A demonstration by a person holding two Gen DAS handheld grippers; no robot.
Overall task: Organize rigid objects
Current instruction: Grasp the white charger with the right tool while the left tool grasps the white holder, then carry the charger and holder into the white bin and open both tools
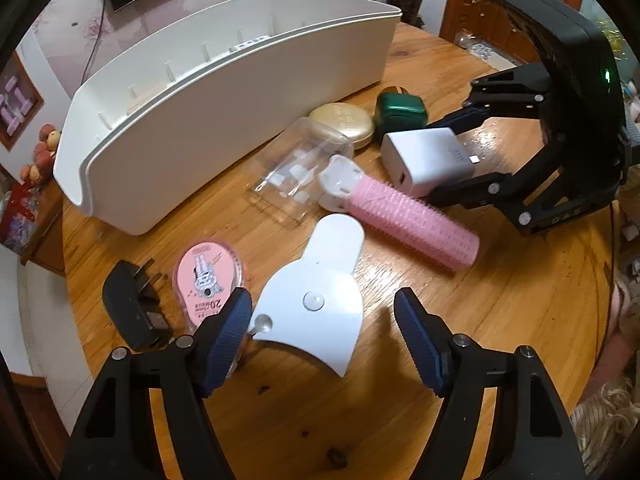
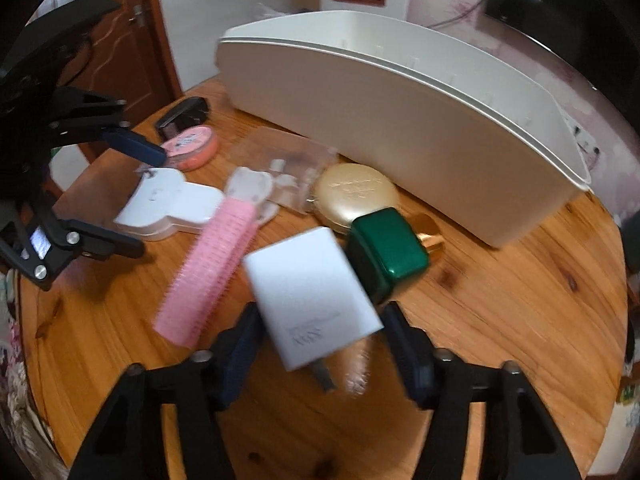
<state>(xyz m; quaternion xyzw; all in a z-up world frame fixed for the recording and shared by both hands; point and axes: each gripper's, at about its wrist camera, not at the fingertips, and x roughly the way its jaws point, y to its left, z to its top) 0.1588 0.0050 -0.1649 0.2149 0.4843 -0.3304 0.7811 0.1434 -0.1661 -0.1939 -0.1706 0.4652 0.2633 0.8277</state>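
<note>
left gripper (image 1: 322,336) straddles the white flat piece (image 1: 320,292), jaws apart; right gripper (image 2: 320,344) seemingly clamps the white charger (image 2: 312,300).

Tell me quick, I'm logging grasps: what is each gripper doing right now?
Left gripper: open, with the white flat piece between its fingers, not clamped.
Right gripper: closed on the white charger.
</note>
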